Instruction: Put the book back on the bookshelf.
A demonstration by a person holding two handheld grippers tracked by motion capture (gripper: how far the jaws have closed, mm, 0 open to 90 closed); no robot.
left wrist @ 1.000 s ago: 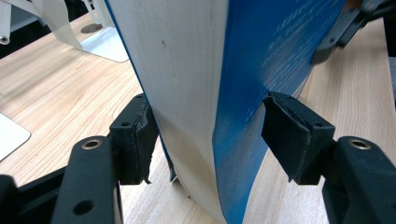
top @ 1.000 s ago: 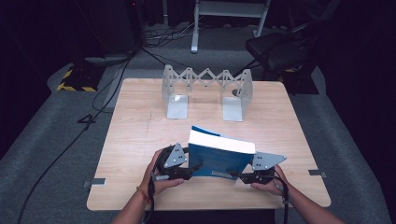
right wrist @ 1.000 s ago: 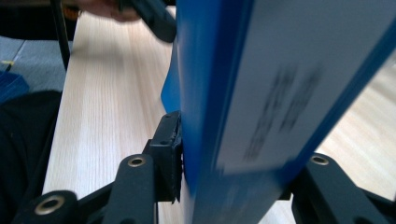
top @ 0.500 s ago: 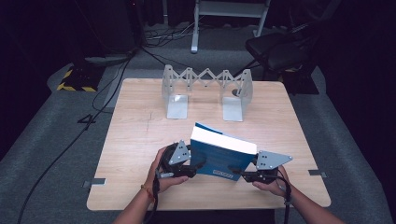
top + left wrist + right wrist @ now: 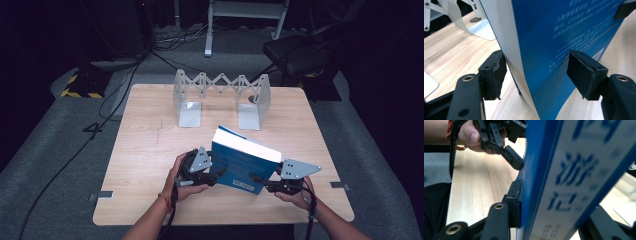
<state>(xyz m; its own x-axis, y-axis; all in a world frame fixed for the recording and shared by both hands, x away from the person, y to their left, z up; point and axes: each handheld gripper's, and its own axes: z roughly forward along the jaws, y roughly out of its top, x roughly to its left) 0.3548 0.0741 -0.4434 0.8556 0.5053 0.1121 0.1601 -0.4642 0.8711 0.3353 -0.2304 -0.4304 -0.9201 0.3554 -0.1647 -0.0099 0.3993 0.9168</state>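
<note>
We see the blue book standing tilted on the desk, near its front edge, between both grippers. The right hand-held gripper clamps its spine end. The left hand-held gripper has just been opening; its pads straddle the book, one off the cover.

One blue book, one folding metal rack, two tongs.

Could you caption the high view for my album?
Two handheld claws stand a blue book upright before an accordion-style bookend rack.
</note>
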